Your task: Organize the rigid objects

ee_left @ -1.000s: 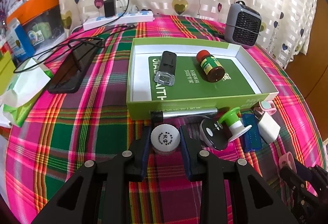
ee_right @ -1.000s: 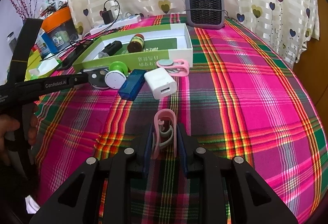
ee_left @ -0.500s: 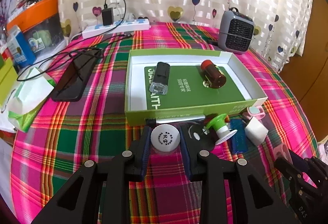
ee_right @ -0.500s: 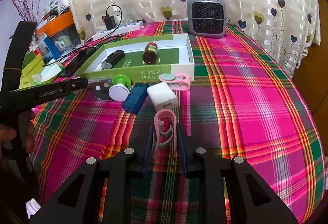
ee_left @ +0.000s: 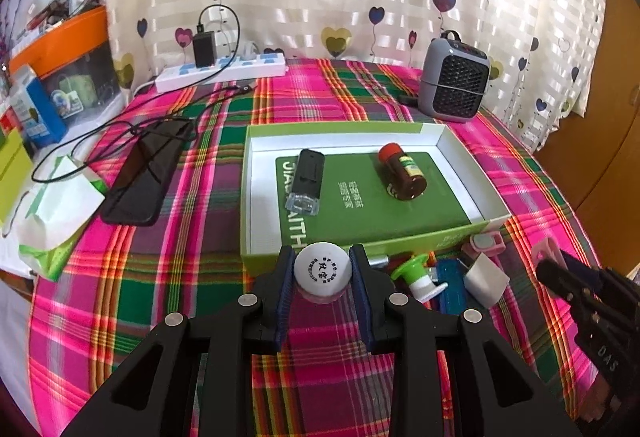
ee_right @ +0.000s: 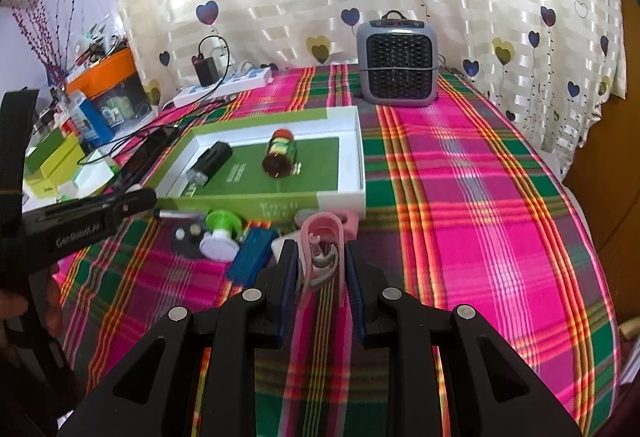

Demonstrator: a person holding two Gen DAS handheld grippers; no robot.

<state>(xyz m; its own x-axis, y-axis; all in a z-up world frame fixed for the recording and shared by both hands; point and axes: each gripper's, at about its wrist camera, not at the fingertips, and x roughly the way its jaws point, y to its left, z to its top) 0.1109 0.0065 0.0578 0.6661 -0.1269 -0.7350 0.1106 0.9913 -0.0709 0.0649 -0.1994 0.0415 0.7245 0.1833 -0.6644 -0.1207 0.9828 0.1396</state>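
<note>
My left gripper (ee_left: 323, 269) is shut on a small jar with a white printed lid (ee_left: 322, 269), held above the cloth just in front of the green-and-white box (ee_left: 460, 153). Inside the box lie a black device (ee_left: 306, 177) and a brown bottle with a red cap (ee_left: 402, 171). My right gripper (ee_right: 322, 257) is shut on a pink clip (ee_right: 323, 249), lifted above the table near the box's front right corner (ee_right: 352, 197). Loose beside the box lie a green-and-white suction piece (ee_right: 220, 233), a blue block (ee_right: 252, 257), a dark disc (ee_right: 186, 237) and a white cube (ee_left: 486, 279).
A grey heater (ee_right: 396, 63) stands at the back. A power strip with charger (ee_left: 220, 67), a black phone (ee_left: 144, 177) with cables, tissue packs (ee_left: 56, 213) and boxes (ee_left: 36, 109) fill the left side. The right of the plaid table (ee_right: 480, 197) lies beyond the box.
Both grippers have risen and moved toward the box with their loads. The jar now sits over the box's front wall; the clip has come closer to the box's corner.
</note>
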